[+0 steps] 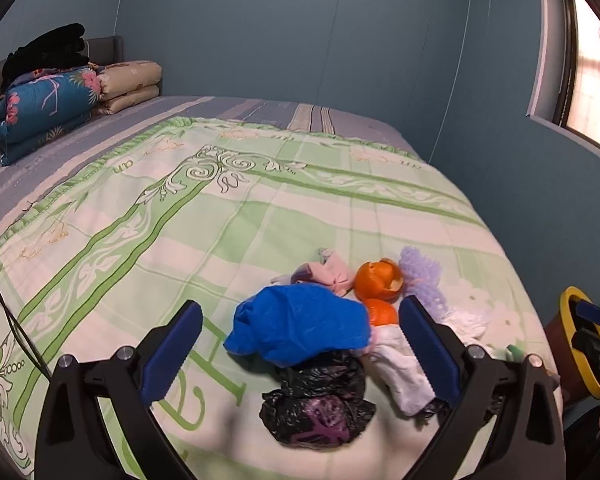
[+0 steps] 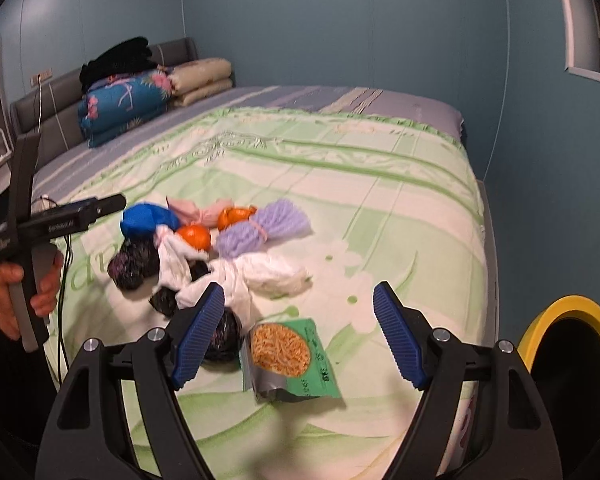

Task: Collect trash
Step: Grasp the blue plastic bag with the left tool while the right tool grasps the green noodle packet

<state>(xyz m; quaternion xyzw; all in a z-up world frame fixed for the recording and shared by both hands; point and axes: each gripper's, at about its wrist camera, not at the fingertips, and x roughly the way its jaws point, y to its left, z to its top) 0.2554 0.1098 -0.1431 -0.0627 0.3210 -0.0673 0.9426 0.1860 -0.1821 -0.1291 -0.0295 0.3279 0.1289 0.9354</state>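
At the near edge of the bed, both tools hang over a heap of trash with their blue pads spread wide and nothing pressed between them. The right tool stands above a green snack packet showing yellow noodles, which lies flat on the green-and-white cover just past the fingers and free of them. The left tool brackets the near part of the heap without touching it: a crumpled black plastic bag lies closest, a blue bag rests against its far side, and white tissue sits just beside the right-hand pad. Behind these come two pieces of orange peel, a pink wad and a lilac foam net, all bunched together toward the near right corner of the bed. A yellow-rimmed bin stands off the bed's right edge. In the right wrist view a person's hand grips the handle of the left tool. Far back, at the head of the bed, folded quilts are stacked against a grey headboard, with dark clothing on top.
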